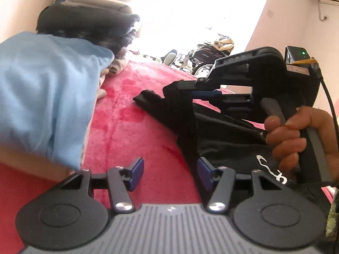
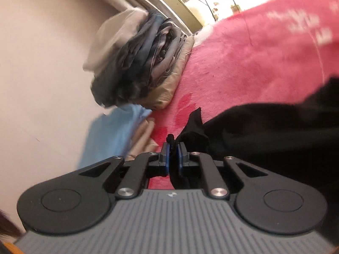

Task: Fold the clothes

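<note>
— So, where does the black garment (image 2: 264,131) lie?

— On the red blanket (image 1: 131,135), spread loosely and rumpled, well apart from the stack of folded clothes (image 2: 135,63) that I take as my landmark at the blanket's far edge. One corner of the garment points toward that stack.

— And your grippers?

— My right gripper (image 2: 172,154) has its blue pads pressed nearly together on an edge of the black cloth, on the garment's stack-facing side; a small tuft of fabric pokes out between them. My left gripper (image 1: 169,170) stands wide apart with nothing between its fingers, hovering over bare blanket just beside the garment's edge, on the side away from the stack. In its view I also see a hand (image 1: 296,139) squeezing the right gripper's handle.

— How far along are we?

— I judge some clothes are done: the stack looks folded, and a light blue piece (image 1: 46,97) with beige cloth under it sits just in front of the stack. The black garment is not a neat fold; whether a fold is already in it, I cannot tell from these blurred views. It is what remains to be squared up.
</note>
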`<state>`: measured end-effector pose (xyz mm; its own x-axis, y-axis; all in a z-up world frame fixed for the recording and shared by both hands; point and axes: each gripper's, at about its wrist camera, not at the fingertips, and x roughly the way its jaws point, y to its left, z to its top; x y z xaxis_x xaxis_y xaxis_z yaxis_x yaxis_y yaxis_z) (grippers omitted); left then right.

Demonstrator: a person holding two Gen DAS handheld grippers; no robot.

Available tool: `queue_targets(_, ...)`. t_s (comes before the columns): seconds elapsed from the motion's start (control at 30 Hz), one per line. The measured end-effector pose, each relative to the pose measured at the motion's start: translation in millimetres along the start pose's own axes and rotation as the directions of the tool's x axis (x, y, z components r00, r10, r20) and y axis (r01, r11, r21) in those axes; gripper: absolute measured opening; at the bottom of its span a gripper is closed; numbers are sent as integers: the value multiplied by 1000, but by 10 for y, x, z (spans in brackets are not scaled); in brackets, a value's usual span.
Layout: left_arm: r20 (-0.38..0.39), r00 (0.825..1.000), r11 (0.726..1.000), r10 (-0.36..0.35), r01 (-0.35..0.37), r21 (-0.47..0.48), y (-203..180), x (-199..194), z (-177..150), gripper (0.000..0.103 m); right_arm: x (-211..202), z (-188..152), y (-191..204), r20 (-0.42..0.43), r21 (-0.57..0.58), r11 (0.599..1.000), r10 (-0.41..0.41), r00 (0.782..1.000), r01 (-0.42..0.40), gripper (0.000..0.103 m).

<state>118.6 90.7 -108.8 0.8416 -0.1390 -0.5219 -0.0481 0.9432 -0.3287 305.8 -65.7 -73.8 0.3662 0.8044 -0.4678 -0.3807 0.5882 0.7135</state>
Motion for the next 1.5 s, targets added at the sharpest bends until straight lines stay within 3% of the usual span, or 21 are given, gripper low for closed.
queue_targets(0.1,-8,1000,1000,4,-4,3,1,11,-32,57,84,-12,109,-77,-63,991,116,990,-121,7)
queue_targets(0.17,-5,1000,1000,12,-12,17,-22,5,-60,57,231,-47,264,-193,-137,970,173,966,-201,10)
queue_targets(0.3,-5,1000,999,26,-26,31,-54,16,-93,58,639,-252,552,-457,-274,931,93,884,-240,14)
queue_targets(0.37,-3,1000,999,28,-27,32,-59,19,-95,58,776,-332,607,-527,-312,921,37,849,-234,29)
queue_targets(0.43,0,1000,999,27,-27,34,-67,9,-99,58,808,-343,627,-551,-318,919,20,834,-232,32)
queue_targets(0.5,7,1000,999,21,-21,39,-75,0,-100,58,727,-264,612,-527,-286,928,55,848,-237,35)
queue_targets(0.63,29,999,998,-15,13,58,-108,-24,-80,58,460,-34,525,-392,-218,951,121,912,-220,43)
queue_targets(0.7,43,999,998,-28,25,63,-125,-19,-50,58,394,93,445,-305,-180,970,103,947,-164,43)
queue_targets(0.77,46,999,998,-15,12,65,-132,32,3,59,392,186,401,-239,-178,981,34,971,-78,43)
queue_targets(0.87,16,999,997,46,-47,62,-124,174,55,59,529,209,460,-250,-238,971,-61,966,0,41)
queue_targets(1.0,-15,997,996,75,-74,58,-133,220,59,58,935,126,568,-355,-377,925,-192,915,48,38)
queue_targets(1.07,-26,997,994,77,-75,79,-171,187,5,59,1143,64,616,-344,-447,892,-246,906,72,37)
queue_targets(1.13,-36,996,991,79,-75,107,-212,149,-52,60,1256,76,681,-304,-491,866,-272,913,95,37)
queue_targets(1.27,-45,997,989,57,-50,142,-244,52,-114,60,1278,170,718,-209,-467,870,-281,937,157,37)
queue_targets(1.4,-44,999,992,16,-10,129,-179,-54,-97,60,775,328,662,-29,-398,895,-232,972,201,38)
queue_targets(1.5,-37,999,992,-4,8,124,-136,-116,-66,60,246,484,529,42,-301,937,-172,984,176,39)
